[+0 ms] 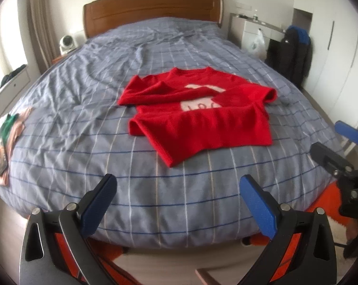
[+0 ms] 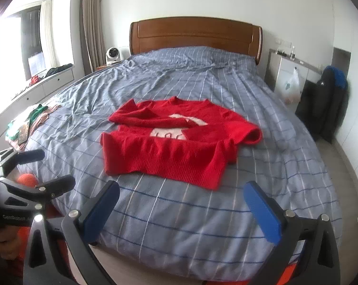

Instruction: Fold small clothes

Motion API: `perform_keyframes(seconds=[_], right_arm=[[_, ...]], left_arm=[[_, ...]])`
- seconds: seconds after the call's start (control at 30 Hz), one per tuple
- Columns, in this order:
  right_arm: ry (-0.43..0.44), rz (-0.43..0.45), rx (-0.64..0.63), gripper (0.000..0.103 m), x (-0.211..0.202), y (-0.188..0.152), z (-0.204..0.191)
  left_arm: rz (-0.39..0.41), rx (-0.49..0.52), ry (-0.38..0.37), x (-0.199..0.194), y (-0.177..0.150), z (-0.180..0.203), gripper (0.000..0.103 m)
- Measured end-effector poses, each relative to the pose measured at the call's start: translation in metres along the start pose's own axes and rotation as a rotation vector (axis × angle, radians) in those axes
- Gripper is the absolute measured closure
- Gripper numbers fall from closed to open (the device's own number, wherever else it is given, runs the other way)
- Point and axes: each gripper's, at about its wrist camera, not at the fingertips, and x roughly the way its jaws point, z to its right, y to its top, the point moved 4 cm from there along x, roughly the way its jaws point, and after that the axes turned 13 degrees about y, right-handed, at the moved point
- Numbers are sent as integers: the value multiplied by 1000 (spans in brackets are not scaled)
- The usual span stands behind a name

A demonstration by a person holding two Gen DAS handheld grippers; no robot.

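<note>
Bedroom, daylight from a window at left; a wide bed with a grey-blue checked cotton cover (image 1: 83, 123) fills both views, its brown wooden headboard (image 2: 195, 33) against the far wall.

Task item: one red knitted sweater with a white chest patch (image 1: 202, 118), lying flat near the middle of the cover. Both sleeves are folded across the chest, partly covering the patch. Hem edge faces me; its near left corner juts toward the foot of the bed, and the right sleeve fold bulges at the sweater's right edge.

My left gripper (image 1: 179, 204) hovers over the foot edge of the bed, blue-padded fingers (image 1: 259, 209) spread as wide as they go, nothing between them. My right gripper (image 2: 181, 211) is the same: fully spread, empty, angled down at the cover. Neither touches the sweater; a bare strip of cover lies between the fingertips and the hem.

Open room: broad bare cover on every side of the sweater, most toward the headboard and left. A small heap of pink and green clothes (image 2: 34, 121) sits at the bed's left edge, well apart from the sweater.
</note>
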Motion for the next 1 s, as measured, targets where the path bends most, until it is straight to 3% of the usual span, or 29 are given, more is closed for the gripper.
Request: perform_keyframes(seconds=[0.33,0.6,1.0], right_arm=[[-16,-49,18,0,11,-7,7],[-17,-47,13,0,14,-7,6],[-16,-48,10,0,15,-9,2]], left_arm=[[-3,17,13,5,-4,3,0],[30,1,-6,-1,-2,3,0],[9,5,-11,2,-6,4,0]])
